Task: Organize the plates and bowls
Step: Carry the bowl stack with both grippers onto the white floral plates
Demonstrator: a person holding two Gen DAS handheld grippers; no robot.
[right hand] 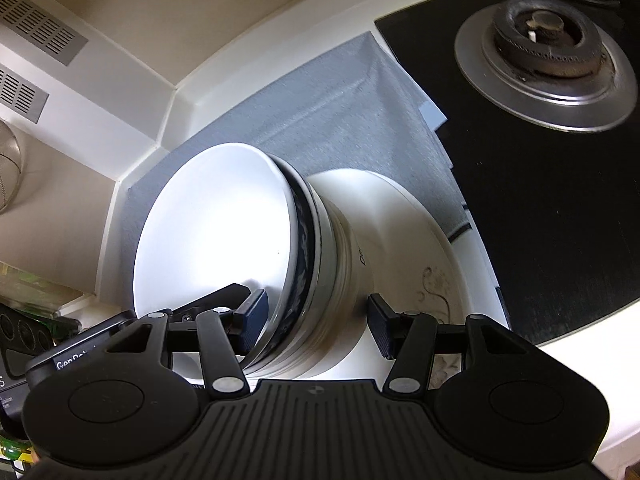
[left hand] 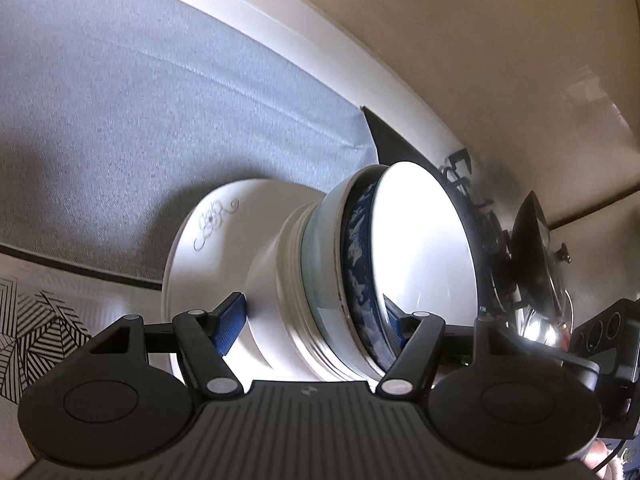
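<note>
A stack of nested bowls (left hand: 296, 272) (right hand: 332, 256) rests on a white plate with a floral print (left hand: 200, 248) (right hand: 424, 240), over a grey cloth (left hand: 120, 120) (right hand: 340, 120). The top bowl is plain white (left hand: 420, 240) (right hand: 212, 240), and a blue patterned bowl (left hand: 358, 240) (right hand: 302, 232) sits under it. My left gripper (left hand: 312, 322) straddles the stack's wall, one pad against the lowest bowl and the other behind the top rim. My right gripper (right hand: 316, 318) holds the opposite side, one pad inside the top bowl and one by the base. A left finger (right hand: 212, 300) shows inside that bowl.
A black gas hob (right hand: 540, 200) with a burner (right hand: 544, 40) borders the cloth. A dark pan with a lid (left hand: 532, 248) stands beyond the stack. The white counter rim (right hand: 168, 120) and a wall with vent grilles (right hand: 36, 28) close off the far side.
</note>
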